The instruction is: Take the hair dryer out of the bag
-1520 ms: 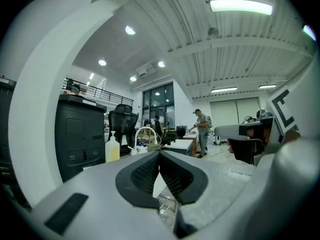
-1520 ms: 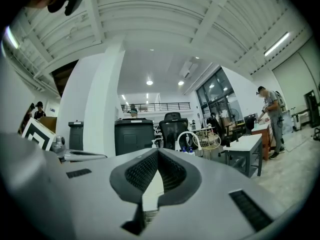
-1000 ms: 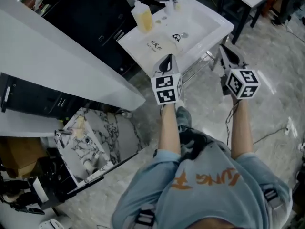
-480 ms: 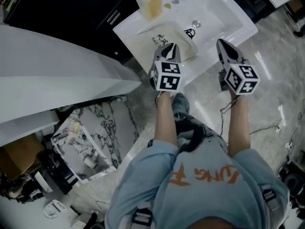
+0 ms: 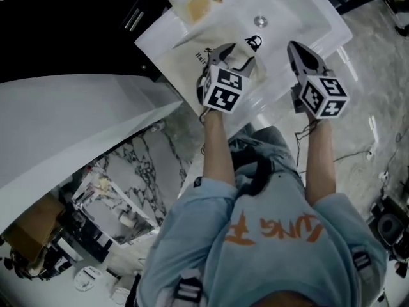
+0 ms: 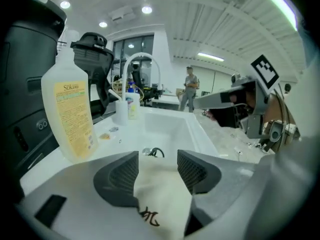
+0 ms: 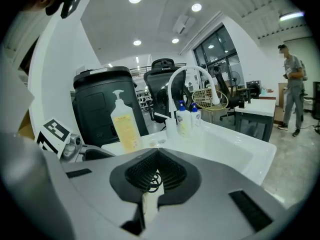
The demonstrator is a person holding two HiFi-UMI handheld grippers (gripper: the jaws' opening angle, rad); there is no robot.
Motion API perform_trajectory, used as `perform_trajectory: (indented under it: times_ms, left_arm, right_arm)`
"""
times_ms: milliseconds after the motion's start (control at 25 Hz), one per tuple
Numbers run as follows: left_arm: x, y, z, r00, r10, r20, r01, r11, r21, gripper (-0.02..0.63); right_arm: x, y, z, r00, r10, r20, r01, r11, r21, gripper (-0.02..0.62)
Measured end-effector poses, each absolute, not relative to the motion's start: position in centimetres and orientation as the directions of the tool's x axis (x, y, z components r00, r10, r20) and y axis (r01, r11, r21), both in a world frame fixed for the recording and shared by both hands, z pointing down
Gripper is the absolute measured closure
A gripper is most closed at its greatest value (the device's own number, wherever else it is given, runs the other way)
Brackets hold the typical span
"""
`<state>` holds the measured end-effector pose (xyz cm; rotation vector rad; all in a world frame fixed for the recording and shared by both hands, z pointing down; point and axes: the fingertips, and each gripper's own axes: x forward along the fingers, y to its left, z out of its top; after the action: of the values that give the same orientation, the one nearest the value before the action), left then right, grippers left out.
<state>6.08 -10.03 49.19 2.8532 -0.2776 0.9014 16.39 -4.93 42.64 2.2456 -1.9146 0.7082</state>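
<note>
A cream cloth bag with black print lies on the white sink's counter. A black cord loop shows at its far end; the hair dryer itself is hidden. My left gripper hovers over the bag and its jaws are opening. The bag lies between the pads without either pad pressing on it. My right gripper is shut and empty, to the right over the sink's front rim. Through the gap behind its shut jaws I see a strip of bag and cord.
A tall bottle of yellow liquid stands on the counter left of the bag. A curved faucet and small bottles stand at the basin's back. A white tabletop lies to my left. A person stands far off.
Both grippers have moved forward and down to the sink. The left gripper has come over the bag and its jaws have opened. The right gripper stays shut.
</note>
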Motion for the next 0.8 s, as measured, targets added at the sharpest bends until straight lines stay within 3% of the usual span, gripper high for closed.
perform_trajectory:
  times_ms: [280, 600, 800]
  left_arm:
    - [7.5, -10.0, 51.3, 0.754, -0.082, 0.652, -0.104, -0.995, -0.005, 0.349]
    - [7.9, -9.8, 55.9, 0.591, -0.066, 0.804, -0.118, -0.993, 0.005, 0.324]
    - [8.3, -10.2, 56.7, 0.511, -0.132, 0.849, -0.077, -0.991, -0.107, 0.376]
  right_arm:
    - [19.2, -4.6, 43.8, 0.127, -0.891, 0.435, -0.940, -0.247, -0.233, 0.595]
    - [21.1, -7.4, 44.6, 0.054, -0.902, 0.429, -0.940, -0.191, -0.282, 0.595]
    - [22.0, -9.2, 45.3, 0.004, -0.901, 0.435, -0.944, -0.147, -0.296, 0.595]
